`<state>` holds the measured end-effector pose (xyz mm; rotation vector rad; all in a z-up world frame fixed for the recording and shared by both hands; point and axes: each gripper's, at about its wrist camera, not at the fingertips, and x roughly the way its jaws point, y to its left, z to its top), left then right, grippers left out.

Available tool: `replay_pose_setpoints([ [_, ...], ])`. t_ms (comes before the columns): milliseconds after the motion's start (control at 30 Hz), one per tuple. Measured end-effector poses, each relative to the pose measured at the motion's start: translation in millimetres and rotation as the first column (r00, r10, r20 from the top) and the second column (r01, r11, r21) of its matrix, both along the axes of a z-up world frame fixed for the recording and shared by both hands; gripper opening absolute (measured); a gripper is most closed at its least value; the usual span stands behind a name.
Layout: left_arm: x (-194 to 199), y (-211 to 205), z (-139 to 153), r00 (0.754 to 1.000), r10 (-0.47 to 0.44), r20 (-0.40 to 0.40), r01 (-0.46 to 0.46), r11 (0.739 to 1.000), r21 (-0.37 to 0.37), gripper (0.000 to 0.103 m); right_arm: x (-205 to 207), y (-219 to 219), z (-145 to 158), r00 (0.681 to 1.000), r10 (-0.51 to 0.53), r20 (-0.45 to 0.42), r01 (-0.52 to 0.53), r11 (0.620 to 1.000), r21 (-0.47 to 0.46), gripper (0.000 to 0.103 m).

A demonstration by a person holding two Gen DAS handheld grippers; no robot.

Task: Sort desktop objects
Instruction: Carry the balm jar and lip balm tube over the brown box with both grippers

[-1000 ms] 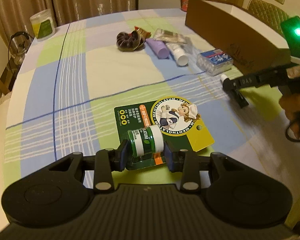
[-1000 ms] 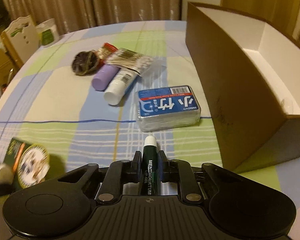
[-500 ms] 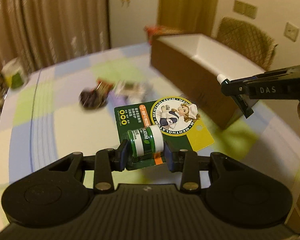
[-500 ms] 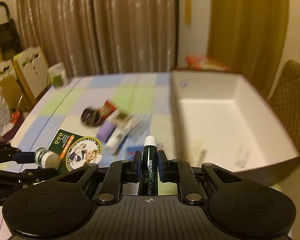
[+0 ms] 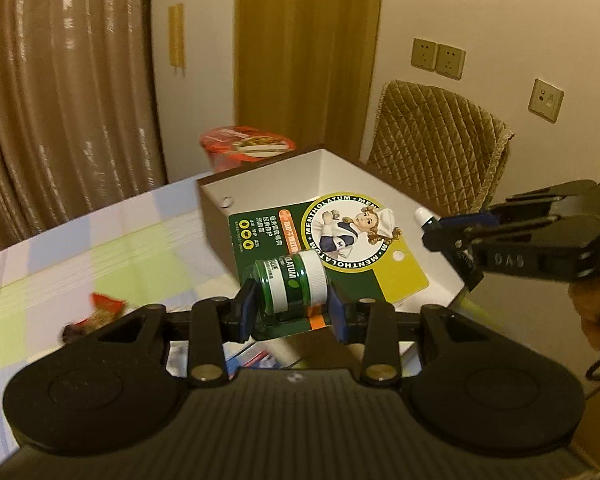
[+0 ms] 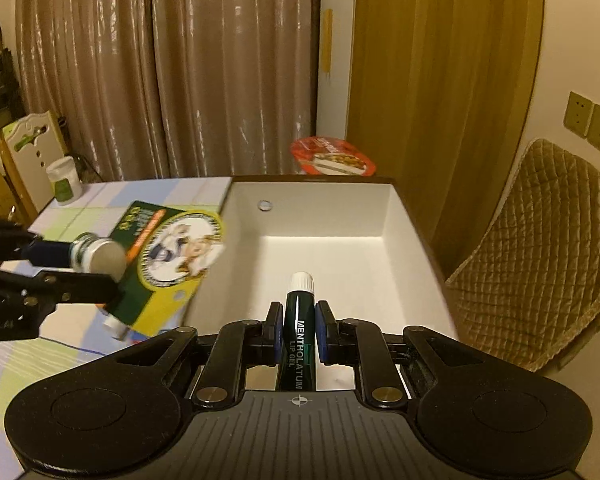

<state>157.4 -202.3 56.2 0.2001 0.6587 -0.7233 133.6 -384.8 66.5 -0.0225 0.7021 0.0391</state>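
My left gripper (image 5: 292,306) is shut on a small green Mentholatum jar (image 5: 290,286) fixed to its green and yellow backing card (image 5: 340,236). It hangs in the air over the near corner of the brown cardboard box (image 5: 260,188) with a white inside. In the right wrist view my right gripper (image 6: 299,332) is shut on a dark green Mentholatum lip gel tube (image 6: 299,320) with a white cap, raised above the box's (image 6: 324,240) open inside. The left gripper (image 6: 80,268) with the jar and card (image 6: 168,256) shows at the left, beside the box's rim.
A red instant noodle cup (image 6: 332,156) stands behind the box. A quilted chair (image 6: 540,252) is to the right of the table. A white tub (image 6: 64,180) sits at the table's far left edge. A red wrapper (image 5: 104,308) and other small items lie on the checked cloth.
Both grippers have risen from the tabletop and moved toward the box, each keeping its grip. The scattered items have dropped low or out of view; the box's inside now fills the right view.
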Motion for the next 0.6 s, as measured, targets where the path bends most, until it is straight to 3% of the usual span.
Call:
replay_pose_setpoints([
  [200, 22.5, -60.5, -13.6, 0.999, -0.040, -0.018, 0.042, 0.997, 0.065, 0.032, 23.9, -38.3, -12.3, 0.999, 0.025, -0.048, -0.026, 1.000, -0.015, 0.015],
  [600, 60.7, -96.7, -39.6, 0.996, -0.074, -0.038, 0.081, 0.977, 0.197, 0.032, 57.5, -62.4, -41.3, 0.981, 0.092, -0.172, -0.098, 0.995, -0.027, 0.015],
])
